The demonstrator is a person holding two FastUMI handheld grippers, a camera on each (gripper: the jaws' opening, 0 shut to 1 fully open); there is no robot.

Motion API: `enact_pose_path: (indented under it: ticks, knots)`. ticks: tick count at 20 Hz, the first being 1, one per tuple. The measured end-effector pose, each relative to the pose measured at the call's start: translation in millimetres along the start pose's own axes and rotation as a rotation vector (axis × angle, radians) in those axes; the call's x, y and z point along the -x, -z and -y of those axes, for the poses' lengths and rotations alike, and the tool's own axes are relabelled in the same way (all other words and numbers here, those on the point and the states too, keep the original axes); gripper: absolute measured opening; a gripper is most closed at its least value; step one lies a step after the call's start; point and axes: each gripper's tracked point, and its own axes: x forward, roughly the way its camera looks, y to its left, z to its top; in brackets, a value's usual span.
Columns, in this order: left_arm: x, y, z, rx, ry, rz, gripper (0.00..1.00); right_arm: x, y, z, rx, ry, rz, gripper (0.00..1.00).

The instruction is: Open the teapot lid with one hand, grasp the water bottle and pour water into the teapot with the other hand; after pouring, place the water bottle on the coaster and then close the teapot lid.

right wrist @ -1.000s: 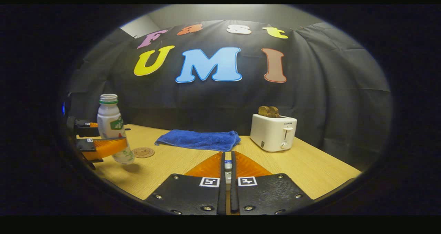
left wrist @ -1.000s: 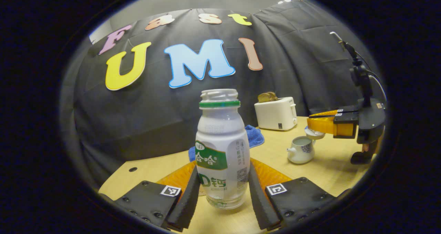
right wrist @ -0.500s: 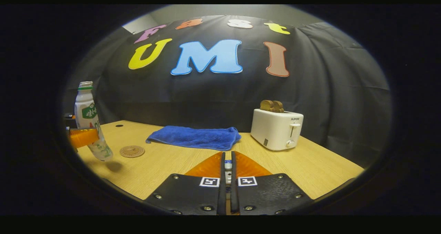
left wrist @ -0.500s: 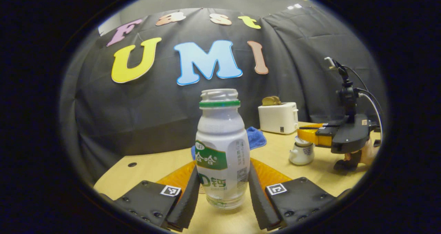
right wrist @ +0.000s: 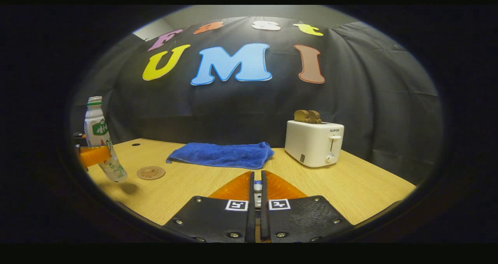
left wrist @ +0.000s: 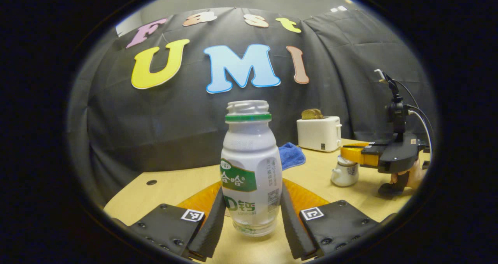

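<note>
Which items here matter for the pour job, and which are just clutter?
In play:
- water bottle, uncapped, held by the left gripper
- teapot, with the right gripper at its lid
- coaster, bare on the table

Just lying about:
- blue towel
- toaster with bread in its slots

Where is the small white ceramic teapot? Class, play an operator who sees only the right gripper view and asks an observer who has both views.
Observer: In the left gripper view, the teapot stands on the wooden table, in front of the white toaster.
Operator: Is its lid on?
Observer: The lid is at the teapot's mouth, under the right gripper; whether it is seated, I cannot tell.
Operator: How is the bottle held?
Observer: Both fingers of the left gripper press the white plastic bottle at its sides.
</note>
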Motion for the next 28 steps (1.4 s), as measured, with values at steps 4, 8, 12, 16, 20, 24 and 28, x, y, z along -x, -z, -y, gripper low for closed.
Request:
enact_pose_path:
  ticks: [4,8,12,16,20,24,28]
  knots:
    - [-1,-1,-4,-0.014,-0.015,0.004,0.69,-1,6,3,-0.007,0.012,-0.017,0.08]
    - [-8,-3,-14,0.036,-0.030,0.009,0.69,15,-23,7,0.008,0.036,0.073,0.53]
    - [-34,-6,-33,0.119,-0.043,0.029,0.82,50,-27,-14,0.030,-0.023,0.098,0.64]
    - [-68,2,-44,0.120,-0.051,0.032,0.75,87,-23,-49,0.069,-0.136,0.106,0.77]
    - [-93,21,-53,0.118,-0.074,-0.004,0.75,105,-14,-66,0.057,-0.194,0.096,0.84]
    - [-105,36,-55,0.136,-0.083,-0.028,0.81,108,-8,-60,0.027,-0.191,0.082,0.85]
    - [-112,43,-56,0.104,-0.090,-0.038,0.69,108,-5,-54,-0.001,-0.173,0.072,0.85]
